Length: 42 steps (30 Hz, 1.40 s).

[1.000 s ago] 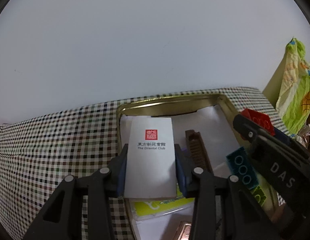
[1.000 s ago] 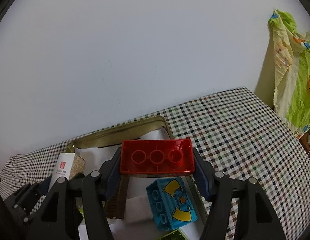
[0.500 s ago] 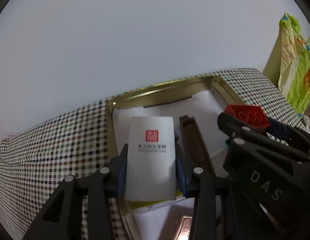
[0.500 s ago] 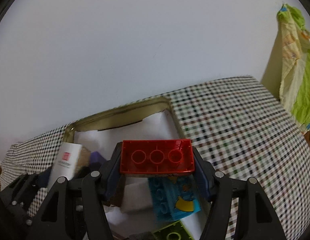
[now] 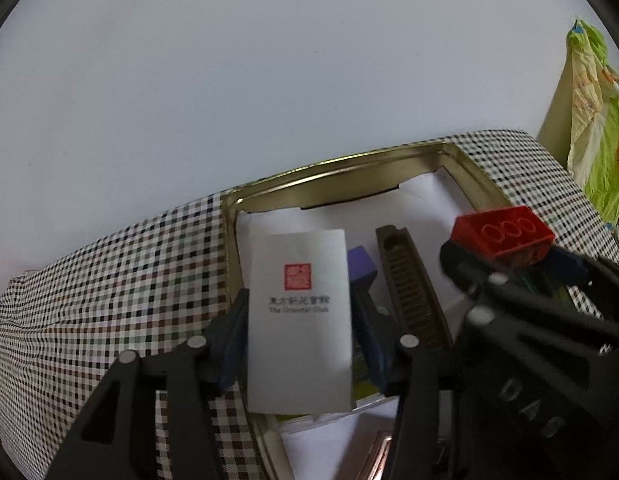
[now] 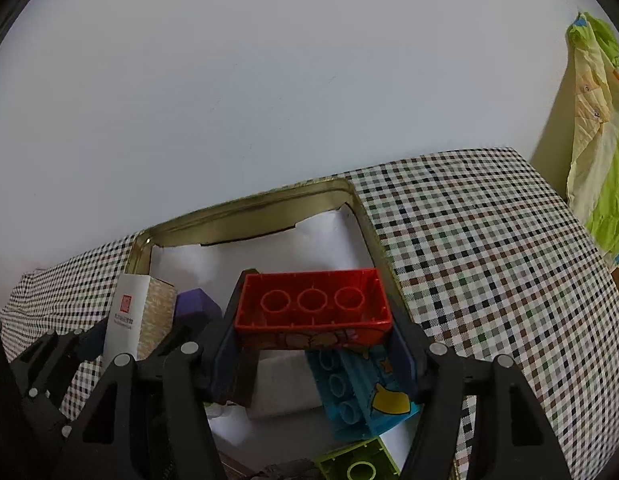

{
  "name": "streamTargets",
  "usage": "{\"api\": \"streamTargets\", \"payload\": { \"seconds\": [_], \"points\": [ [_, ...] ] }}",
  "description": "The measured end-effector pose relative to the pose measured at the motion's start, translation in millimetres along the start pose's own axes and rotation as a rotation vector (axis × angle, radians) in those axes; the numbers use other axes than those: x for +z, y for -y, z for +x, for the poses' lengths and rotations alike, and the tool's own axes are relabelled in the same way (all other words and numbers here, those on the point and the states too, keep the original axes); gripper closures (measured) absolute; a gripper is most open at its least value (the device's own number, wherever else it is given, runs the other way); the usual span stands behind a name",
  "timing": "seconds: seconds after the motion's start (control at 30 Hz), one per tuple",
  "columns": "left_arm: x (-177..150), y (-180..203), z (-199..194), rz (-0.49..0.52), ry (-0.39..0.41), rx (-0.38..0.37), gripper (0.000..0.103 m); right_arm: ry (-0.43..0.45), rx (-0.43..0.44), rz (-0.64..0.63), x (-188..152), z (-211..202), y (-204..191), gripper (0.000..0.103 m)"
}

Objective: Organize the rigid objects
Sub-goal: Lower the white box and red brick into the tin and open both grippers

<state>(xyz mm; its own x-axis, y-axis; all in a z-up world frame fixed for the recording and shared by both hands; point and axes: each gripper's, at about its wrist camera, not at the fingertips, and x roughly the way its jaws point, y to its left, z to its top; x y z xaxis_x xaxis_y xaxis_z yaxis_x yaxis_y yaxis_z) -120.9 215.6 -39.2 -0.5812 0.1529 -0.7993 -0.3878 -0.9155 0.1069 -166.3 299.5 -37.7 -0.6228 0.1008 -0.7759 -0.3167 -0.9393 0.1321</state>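
A white card box (image 5: 299,320) with a red seal stands upright between the fingers of my left gripper (image 5: 299,308), over the left end of a gold tin tray (image 5: 329,168). The jaws are opening; a thin gap shows at the right pad and the box looks blurred. The right wrist view also shows the box (image 6: 125,320), at the left. My right gripper (image 6: 313,320) is shut on a red transparent brick (image 6: 313,304), held hollow side up above the tray's right half. In the left wrist view the brick (image 5: 501,232) is at the right.
In the paper-lined tray lie a brown comb (image 5: 413,292), a purple block (image 6: 197,304), a blue brick (image 6: 357,392) and a green brick (image 6: 357,464). A checked cloth (image 6: 489,260) covers the table. A white wall is close behind, and a yellow-green fabric (image 6: 601,140) hangs at the right.
The left jaws have spread a little off the white box. The right gripper with the red brick has come nearer to the left gripper, over the tray.
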Motion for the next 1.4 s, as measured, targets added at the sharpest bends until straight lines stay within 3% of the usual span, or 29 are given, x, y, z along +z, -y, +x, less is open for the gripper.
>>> {"api": "streamTargets", "payload": {
  "seconds": [0.03, 0.1, 0.2, 0.5, 0.9, 1.4],
  "points": [
    [0, 0, 0, 0.001, -0.001, -0.005, 0.049, -0.008, -0.014, -0.011, -1, 1, -2, 0.035],
    [1, 2, 1, 0.018, -0.011, -0.047, 0.032, -0.015, -0.033, -0.027, -1, 3, -5, 0.034],
    [1, 10, 2, 0.058, -0.031, -0.070, 0.020, -0.040, -0.043, -0.037, -2, 7, -7, 0.024],
    [3, 6, -1, -0.031, -0.049, -0.174, 0.005, 0.001, 0.002, 0.033, -1, 0, 6, 0.022],
    [3, 4, -5, -0.100, -0.041, -0.192, 0.004, 0.061, 0.033, 0.094, -2, -17, 14, 0.022],
    [-5, 13, -14, -0.033, -0.020, -0.116, 0.001, 0.108, 0.034, 0.118, -7, -30, 24, 0.022]
  ]
}}
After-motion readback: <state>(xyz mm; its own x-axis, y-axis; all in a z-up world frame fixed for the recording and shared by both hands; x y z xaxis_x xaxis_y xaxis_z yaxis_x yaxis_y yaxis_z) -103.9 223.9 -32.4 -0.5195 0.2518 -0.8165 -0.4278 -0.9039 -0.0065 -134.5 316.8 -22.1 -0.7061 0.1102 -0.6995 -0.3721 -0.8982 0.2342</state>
